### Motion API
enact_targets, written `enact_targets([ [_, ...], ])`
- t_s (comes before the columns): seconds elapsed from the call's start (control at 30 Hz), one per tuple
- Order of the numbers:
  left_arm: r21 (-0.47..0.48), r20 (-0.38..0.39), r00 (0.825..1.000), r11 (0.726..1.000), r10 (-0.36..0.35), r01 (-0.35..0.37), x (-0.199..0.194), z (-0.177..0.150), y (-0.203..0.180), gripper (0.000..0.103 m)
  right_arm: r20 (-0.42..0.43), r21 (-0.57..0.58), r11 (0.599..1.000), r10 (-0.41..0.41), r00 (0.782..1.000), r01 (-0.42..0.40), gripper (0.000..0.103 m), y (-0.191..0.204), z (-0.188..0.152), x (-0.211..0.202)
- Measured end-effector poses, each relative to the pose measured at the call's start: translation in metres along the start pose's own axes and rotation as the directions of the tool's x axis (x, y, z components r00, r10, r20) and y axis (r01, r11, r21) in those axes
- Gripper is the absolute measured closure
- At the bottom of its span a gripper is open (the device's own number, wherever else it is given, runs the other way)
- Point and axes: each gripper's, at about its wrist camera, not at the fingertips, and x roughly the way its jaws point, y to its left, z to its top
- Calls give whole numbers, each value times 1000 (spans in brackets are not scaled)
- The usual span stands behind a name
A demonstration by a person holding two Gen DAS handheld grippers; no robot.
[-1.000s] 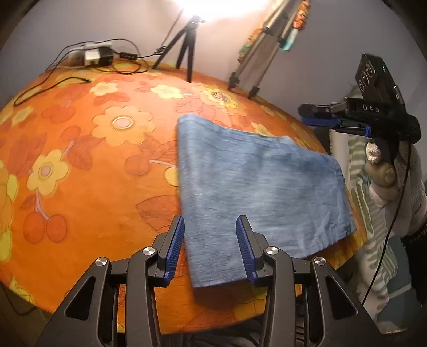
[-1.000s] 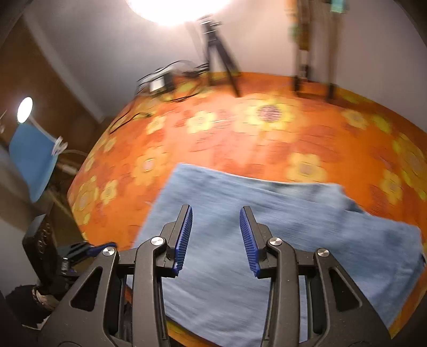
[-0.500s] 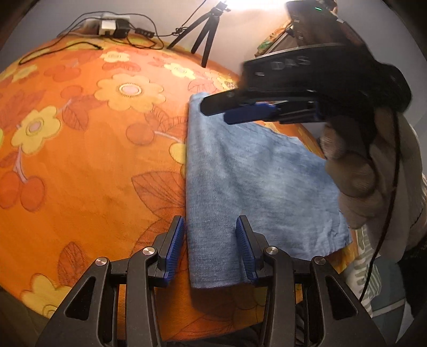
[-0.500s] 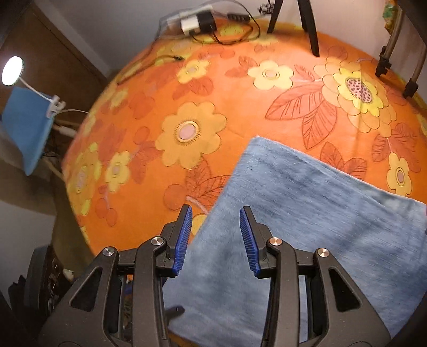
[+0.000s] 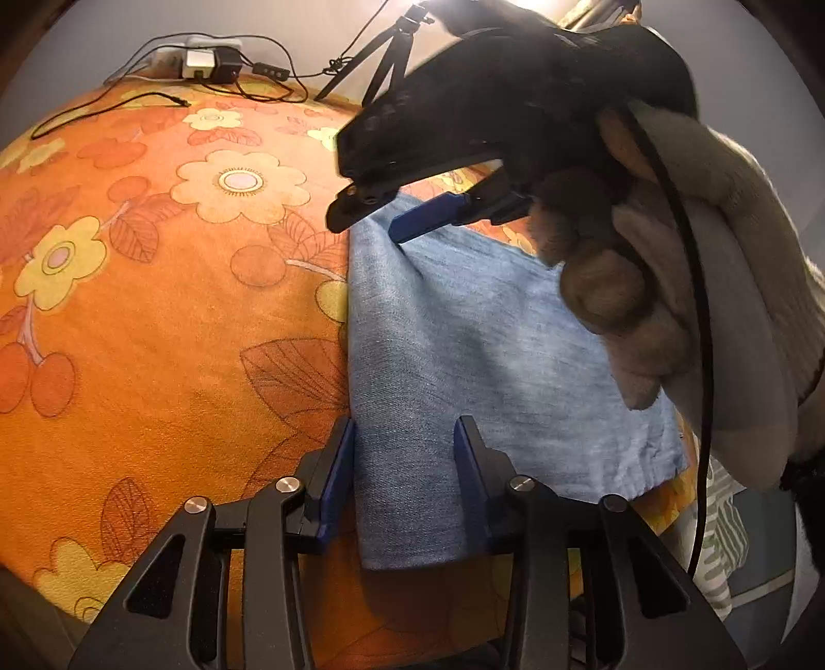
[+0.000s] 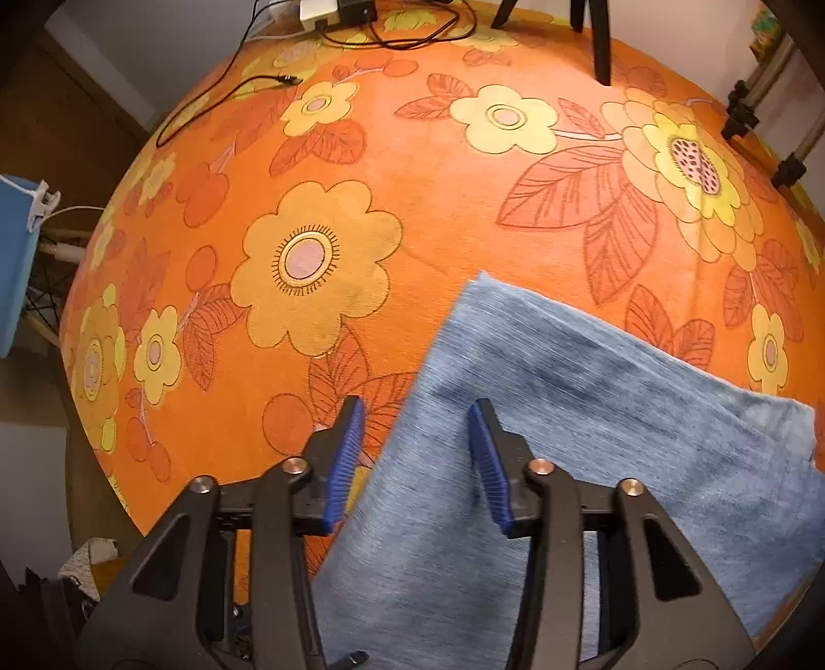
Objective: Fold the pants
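Note:
The folded light-blue denim pants (image 5: 464, 361) lie flat on the orange flowered tablecloth (image 5: 154, 309). My left gripper (image 5: 405, 479) is open, low over the near left corner of the pants, its jaws straddling the left folded edge. My right gripper (image 6: 412, 458) is open above the far left edge of the pants (image 6: 567, 438). In the left wrist view the right gripper (image 5: 381, 216) hangs over the far left corner, held by a hand in a beige sleeve.
A tripod (image 5: 392, 56) and a power adapter with cables (image 5: 206, 62) sit at the table's far edge. Cables (image 6: 361, 26) and tripod legs (image 6: 598, 41) show in the right wrist view. A blue lamp shade (image 6: 15, 268) stands left of the table.
My right gripper has swung from the table's right side across the pants to their far left corner. My left gripper has crept slightly closer over the near corner.

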Motion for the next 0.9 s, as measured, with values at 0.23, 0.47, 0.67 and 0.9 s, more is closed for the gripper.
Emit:
enact_targets([
  [0.23,34,41,999,999,-20,18,-8,3,-9,88,-21,-6,997,-79,997,79,58,9,8,9],
  [0.47,62,54,998,998,-34,31,-11,7,-19,89,-50,-36,991,-130,990,128,63,17,14,16],
  [0.67,80,50,999,997,-11,7,-10,7,-20,89,-49,-23,993,-117,992,116,82,10,18,15],
  [0.9,79,35,997,994,73,-76,-2,7,-18,61,-7,26,998,-53,999,53,93,-7,13,0],
])
